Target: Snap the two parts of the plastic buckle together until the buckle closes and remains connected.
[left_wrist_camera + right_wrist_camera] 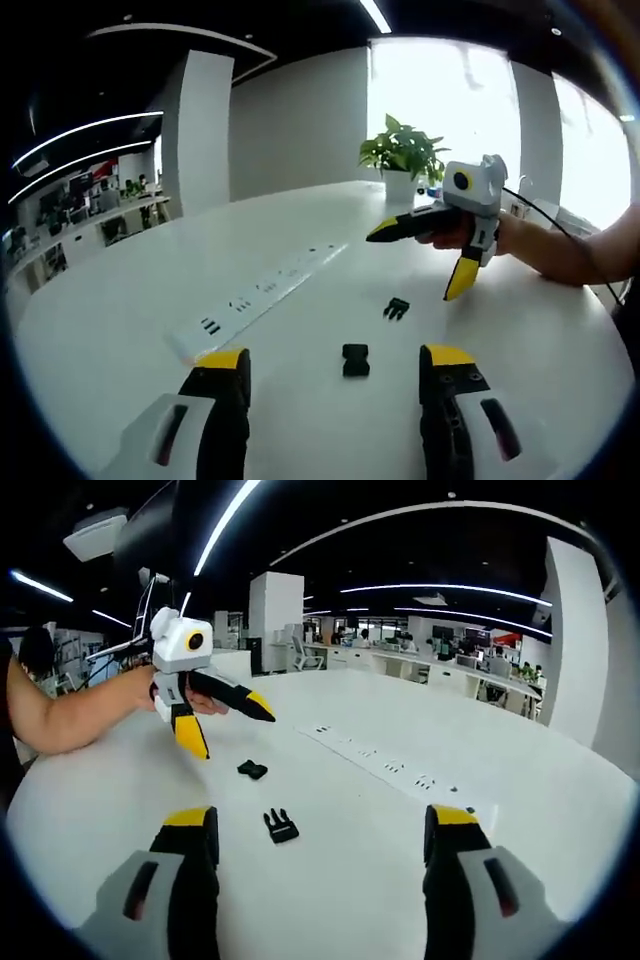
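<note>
Two black buckle halves lie apart on the white round table [120, 300]. In the left gripper view the socket half [355, 360] lies just ahead of my open left gripper [335, 358], between its yellow-tipped jaws. The pronged half [396, 308] rests farther on, below my right gripper [420, 262], which a hand holds open above the table. In the right gripper view the pronged half [281, 826] is close in front of my open right gripper [320, 817], left of centre. The socket half [252, 770] lies beyond it, under the open left gripper [230, 730].
A long white power strip [265, 290] [385, 760] is set into the table beside the buckle parts. A potted plant [402, 155] stands at the table's far edge by bright windows. Office desks [440, 670] and a white pillar [275, 615] stand beyond.
</note>
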### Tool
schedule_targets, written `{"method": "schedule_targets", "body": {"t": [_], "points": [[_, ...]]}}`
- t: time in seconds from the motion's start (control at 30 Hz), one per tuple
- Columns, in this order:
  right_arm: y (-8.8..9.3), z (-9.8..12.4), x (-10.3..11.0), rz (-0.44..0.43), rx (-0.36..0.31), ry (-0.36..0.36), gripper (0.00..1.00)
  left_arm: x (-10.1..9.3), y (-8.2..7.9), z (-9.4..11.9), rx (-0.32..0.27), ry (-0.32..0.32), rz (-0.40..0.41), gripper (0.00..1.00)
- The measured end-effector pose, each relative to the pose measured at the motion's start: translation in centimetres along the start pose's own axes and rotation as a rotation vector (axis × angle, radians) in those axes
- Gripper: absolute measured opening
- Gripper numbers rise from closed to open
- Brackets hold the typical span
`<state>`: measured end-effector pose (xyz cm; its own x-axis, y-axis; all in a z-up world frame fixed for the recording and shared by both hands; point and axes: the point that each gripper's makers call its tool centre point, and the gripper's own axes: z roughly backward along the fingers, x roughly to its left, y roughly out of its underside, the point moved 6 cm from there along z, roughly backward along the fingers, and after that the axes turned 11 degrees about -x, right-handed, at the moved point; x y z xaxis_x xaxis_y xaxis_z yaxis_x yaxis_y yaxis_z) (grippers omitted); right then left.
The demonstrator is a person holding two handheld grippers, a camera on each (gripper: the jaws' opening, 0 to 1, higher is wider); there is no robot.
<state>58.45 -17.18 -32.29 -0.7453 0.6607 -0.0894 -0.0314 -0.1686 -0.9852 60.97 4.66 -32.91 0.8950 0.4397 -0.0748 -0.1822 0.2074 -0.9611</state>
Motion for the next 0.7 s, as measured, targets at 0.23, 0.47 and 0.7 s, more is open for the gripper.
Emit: {"method": "schedule_targets", "body": {"t": [0.23, 0.47, 0.7], "points": [[0.4, -0.3, -0.3, 0.036, 0.010, -0.017, 0.81, -0.1, 0.0, -0.3, -0.007, 0.013, -0.018, 0.66], [0.5, -0.9, 0.0, 0.041, 0.007, -0.044, 0.77, 0.0, 0.2, -0.6, -0.014, 0.022, -0.016, 0.62], [0.7, -1.5, 0.3, 0.036, 0.012, -0.074, 0.71, -0.3, 0.6, -0.9, 0.000, 0.035, -0.034, 0.61]]}}
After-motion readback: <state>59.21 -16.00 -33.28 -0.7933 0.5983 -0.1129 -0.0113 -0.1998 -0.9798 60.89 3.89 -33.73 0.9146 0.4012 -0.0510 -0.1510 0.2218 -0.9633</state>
